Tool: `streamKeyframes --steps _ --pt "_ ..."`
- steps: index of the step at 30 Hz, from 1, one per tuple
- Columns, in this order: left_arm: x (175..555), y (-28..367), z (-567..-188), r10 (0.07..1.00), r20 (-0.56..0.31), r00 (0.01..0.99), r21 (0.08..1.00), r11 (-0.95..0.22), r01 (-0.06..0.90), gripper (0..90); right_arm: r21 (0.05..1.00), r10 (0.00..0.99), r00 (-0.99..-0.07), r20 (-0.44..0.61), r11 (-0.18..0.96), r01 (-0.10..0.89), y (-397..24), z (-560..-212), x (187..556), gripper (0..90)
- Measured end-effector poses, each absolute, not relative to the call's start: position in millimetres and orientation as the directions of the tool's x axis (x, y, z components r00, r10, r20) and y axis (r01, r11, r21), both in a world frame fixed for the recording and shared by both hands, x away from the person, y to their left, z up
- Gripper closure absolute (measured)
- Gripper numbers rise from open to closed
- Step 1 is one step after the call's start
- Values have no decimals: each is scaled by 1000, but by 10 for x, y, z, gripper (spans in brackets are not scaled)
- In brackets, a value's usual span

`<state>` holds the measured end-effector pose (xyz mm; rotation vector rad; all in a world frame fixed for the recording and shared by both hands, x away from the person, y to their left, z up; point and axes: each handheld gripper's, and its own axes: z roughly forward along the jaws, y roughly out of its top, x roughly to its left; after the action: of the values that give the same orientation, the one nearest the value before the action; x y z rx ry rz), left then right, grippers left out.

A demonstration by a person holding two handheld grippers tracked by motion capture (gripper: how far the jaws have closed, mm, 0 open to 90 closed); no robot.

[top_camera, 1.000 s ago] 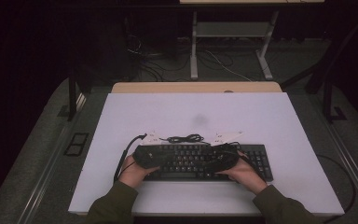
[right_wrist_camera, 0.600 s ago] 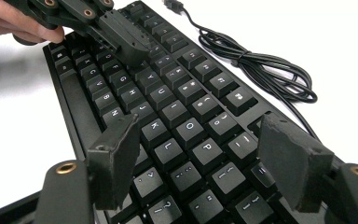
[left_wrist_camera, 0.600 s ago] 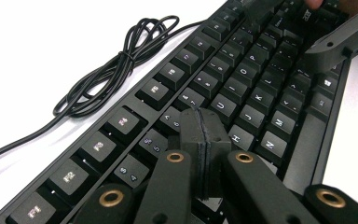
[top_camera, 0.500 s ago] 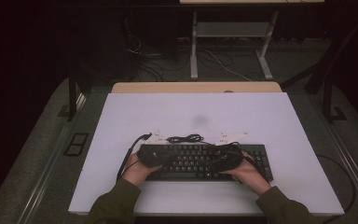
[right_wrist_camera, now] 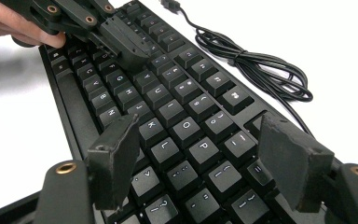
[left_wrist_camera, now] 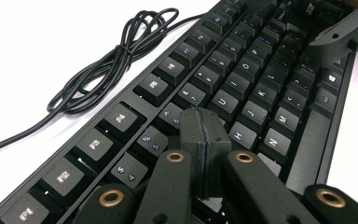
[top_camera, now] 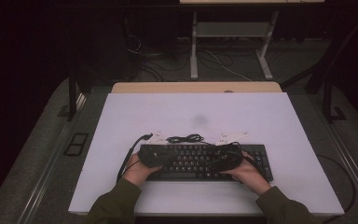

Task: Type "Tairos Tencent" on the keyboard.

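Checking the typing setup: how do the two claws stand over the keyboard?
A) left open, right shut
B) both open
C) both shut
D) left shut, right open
D: in the left gripper view the left claw has its pads pressed together above the keyboard; in the right gripper view the right claw stands spread wide over the keys.

1. Keyboard [top_camera: 200, 161] lies flat on the table [top_camera: 279, 121], near the near edge, a bit right of centre.
2. Cable [top_camera: 185, 138] sits bundled on the table just behind the keyboard's far edge.
3. Left gripper [top_camera: 161, 157] is over the keyboard's left end, jaws pressed together above the keys.
4. Right gripper [top_camera: 216, 163] is over the keys right of centre, jaws apart.
5. Both hands come in from the near side.
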<state>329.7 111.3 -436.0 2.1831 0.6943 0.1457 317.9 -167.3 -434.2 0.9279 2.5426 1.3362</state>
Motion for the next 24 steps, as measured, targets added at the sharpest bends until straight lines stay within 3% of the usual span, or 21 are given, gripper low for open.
streamKeyframes --steps 15,24 --pt "3273 1138 -4298 534 -134 835 755 -491 435 851 785 577 -797 177 405 468 -1731 -4326 3183 281" --pt "3235 1200 -4237 541 -142 829 781 -454 430 752 798 578 -796 182 386 463 -1819 -4301 3187 264"
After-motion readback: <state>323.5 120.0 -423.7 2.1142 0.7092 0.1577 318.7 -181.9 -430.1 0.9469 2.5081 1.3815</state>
